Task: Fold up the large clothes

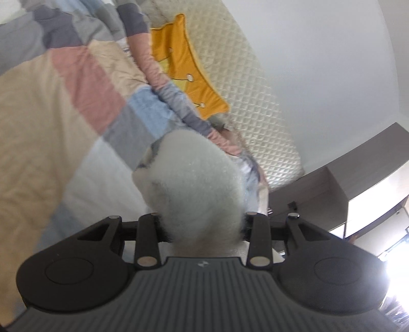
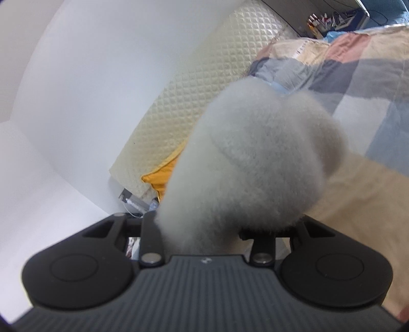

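Observation:
A fluffy pale grey-white garment (image 1: 194,178) bulges out of my left gripper (image 1: 202,222) and hides its fingers; the linkage arms stand close together, so the gripper is shut on it. In the right wrist view the same fleecy garment (image 2: 255,158) fills the middle and covers the fingers of my right gripper (image 2: 230,224), which is also shut on it. Both grippers hold the garment raised over the bed with the patchwork quilt (image 1: 64,102), which also shows in the right wrist view (image 2: 363,76).
A cream quilted headboard (image 1: 245,76) stands behind the bed against a white wall (image 2: 76,76). An orange crown-shaped cushion (image 1: 189,71) leans on it. A grey cabinet (image 1: 358,166) and bright window lie to the right. Cluttered items (image 2: 332,18) sit beyond the bed.

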The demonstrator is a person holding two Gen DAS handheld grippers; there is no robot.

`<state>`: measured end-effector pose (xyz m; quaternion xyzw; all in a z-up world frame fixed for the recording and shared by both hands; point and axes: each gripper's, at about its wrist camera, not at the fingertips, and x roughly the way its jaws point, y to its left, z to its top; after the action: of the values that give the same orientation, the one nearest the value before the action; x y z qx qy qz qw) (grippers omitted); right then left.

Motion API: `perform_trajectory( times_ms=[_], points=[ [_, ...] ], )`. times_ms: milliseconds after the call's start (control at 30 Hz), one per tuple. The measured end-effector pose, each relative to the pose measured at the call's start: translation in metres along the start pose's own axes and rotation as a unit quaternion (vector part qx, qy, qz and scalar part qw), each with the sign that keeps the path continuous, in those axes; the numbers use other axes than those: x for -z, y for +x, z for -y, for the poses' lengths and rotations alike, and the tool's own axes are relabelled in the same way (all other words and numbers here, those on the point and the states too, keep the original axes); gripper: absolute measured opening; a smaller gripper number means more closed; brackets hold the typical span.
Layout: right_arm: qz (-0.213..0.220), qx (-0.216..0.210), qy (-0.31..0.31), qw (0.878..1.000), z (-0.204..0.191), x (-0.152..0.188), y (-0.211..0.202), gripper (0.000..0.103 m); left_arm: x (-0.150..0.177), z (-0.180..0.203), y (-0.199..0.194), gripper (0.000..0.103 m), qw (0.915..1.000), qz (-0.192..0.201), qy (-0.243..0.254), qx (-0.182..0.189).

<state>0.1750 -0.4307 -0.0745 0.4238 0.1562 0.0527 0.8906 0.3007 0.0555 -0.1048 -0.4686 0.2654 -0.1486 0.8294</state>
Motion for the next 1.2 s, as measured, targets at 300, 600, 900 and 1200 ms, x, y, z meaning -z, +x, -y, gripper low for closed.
perform_trajectory(
  times_ms=[300,600,900,1200],
  points=[
    [0.036,-0.015,-0.024,0.999,-0.006,-0.096,0.025,0.043,-0.028,0.086,0.087,0.042,0.9973,-0.021,0.060,0.036],
    [0.043,-0.007,0.009,0.999,0.049,-0.170,0.085,0.043,-0.033,0.144,0.214,0.042,0.9911,-0.030,0.123,0.040],
    [0.044,0.034,0.059,0.997,0.149,-0.189,0.158,0.043,0.002,0.115,0.355,0.042,0.9910,-0.044,0.126,0.014],
    [-0.001,0.059,0.105,0.993,0.249,-0.127,0.173,0.043,0.039,0.029,0.392,0.043,0.9824,-0.076,0.169,0.024]
  ],
)
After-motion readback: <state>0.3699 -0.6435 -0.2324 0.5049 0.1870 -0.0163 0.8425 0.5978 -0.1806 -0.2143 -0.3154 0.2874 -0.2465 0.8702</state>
